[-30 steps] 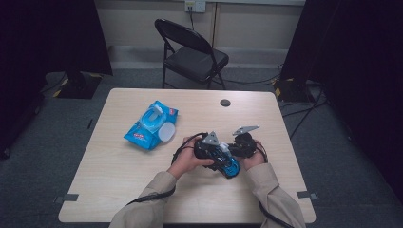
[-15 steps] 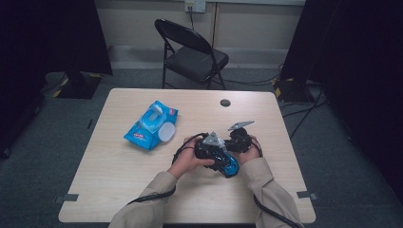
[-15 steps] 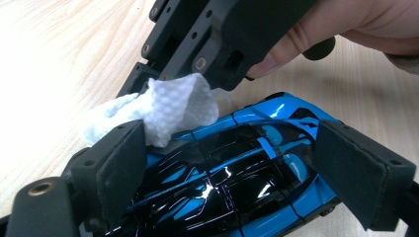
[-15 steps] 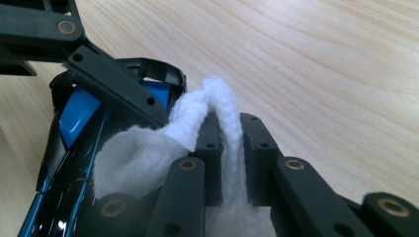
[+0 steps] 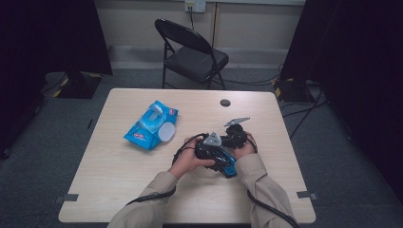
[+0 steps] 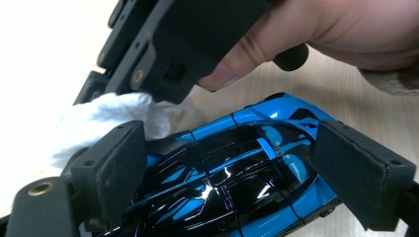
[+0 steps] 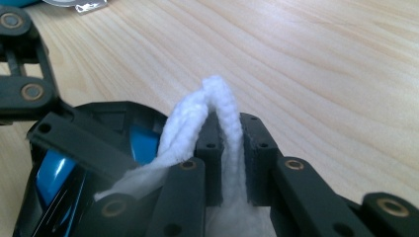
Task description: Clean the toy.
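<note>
A blue and black toy car (image 6: 237, 173) lies between the pads of my left gripper (image 6: 232, 168), which grips it by its sides just above the table (image 5: 142, 190). My right gripper (image 7: 231, 133) is shut on a folded white wipe (image 7: 217, 103) and holds it against one end of the car (image 7: 54, 173). In the high view both grippers meet right of the table's middle: the left gripper (image 5: 216, 153) with the car (image 5: 229, 165), the right gripper (image 5: 234, 137) just behind it. The wipe (image 6: 99, 118) shows bunched at the car's far end.
A blue pack of wet wipes (image 5: 151, 124) with its lid flipped open lies on the table to the left. A small black round cap (image 5: 225, 102) sits near the far edge. A black folding chair (image 5: 192, 52) stands behind the table.
My right gripper has shifted a little to the left with the wipe, closer against the car. The left gripper and the car stay where they were.
</note>
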{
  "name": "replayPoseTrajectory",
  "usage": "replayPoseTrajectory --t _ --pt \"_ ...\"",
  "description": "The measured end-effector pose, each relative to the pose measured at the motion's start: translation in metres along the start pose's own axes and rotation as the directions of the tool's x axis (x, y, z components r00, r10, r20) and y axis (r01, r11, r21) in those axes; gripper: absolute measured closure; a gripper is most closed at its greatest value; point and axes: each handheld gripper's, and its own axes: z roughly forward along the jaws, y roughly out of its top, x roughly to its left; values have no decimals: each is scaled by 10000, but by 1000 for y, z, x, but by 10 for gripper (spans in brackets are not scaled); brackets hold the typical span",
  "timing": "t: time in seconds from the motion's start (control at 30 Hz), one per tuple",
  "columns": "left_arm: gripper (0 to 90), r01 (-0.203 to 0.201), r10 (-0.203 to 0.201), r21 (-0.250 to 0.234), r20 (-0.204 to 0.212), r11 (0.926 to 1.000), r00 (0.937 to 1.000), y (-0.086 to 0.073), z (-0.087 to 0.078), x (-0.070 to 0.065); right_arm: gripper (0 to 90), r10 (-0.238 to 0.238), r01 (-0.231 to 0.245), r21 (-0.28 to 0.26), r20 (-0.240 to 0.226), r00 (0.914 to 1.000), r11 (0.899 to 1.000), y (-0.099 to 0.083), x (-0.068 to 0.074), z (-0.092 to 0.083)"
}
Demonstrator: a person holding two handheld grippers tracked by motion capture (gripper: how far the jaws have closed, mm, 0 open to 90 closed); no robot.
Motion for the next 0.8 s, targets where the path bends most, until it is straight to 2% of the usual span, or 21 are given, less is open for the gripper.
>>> replayPoseTrajectory --t 0.23,0.33,0.4,0.47,0.57,0.73,0.8 --pt "131 -63 63 44 4 10000 10000 0 0 0 808 155 -155 -30 -185 9997 9999 4 -4 4" --pt "132 -42 42 2 0 10000 10000 0 0 0 808 68 -68 16 -147 9999 10000 6 -3 5" --pt "131 -9 9 -31 16 10000 10000 0 0 0 808 15 -16 43 61 10000 10000 5 -4 3" --pt "131 -125 125 14 18 9999 9999 0 0 0 807 47 -47 57 57 10000 10000 4 -4 1" --pt "131 -169 169 171 11 9997 9999 2 0 -1 808 88 -90 54 287 9995 9999 -3 -11 -10" --pt "130 -165 164 171 21 9997 9999 2 0 -1 807 143 -135 -220 366 9992 9997 -16 -16 -34" --pt "130 -184 183 162 25 9997 9998 2 0 0 807 312 -299 -428 297 9991 9986 -22 -17 -45"
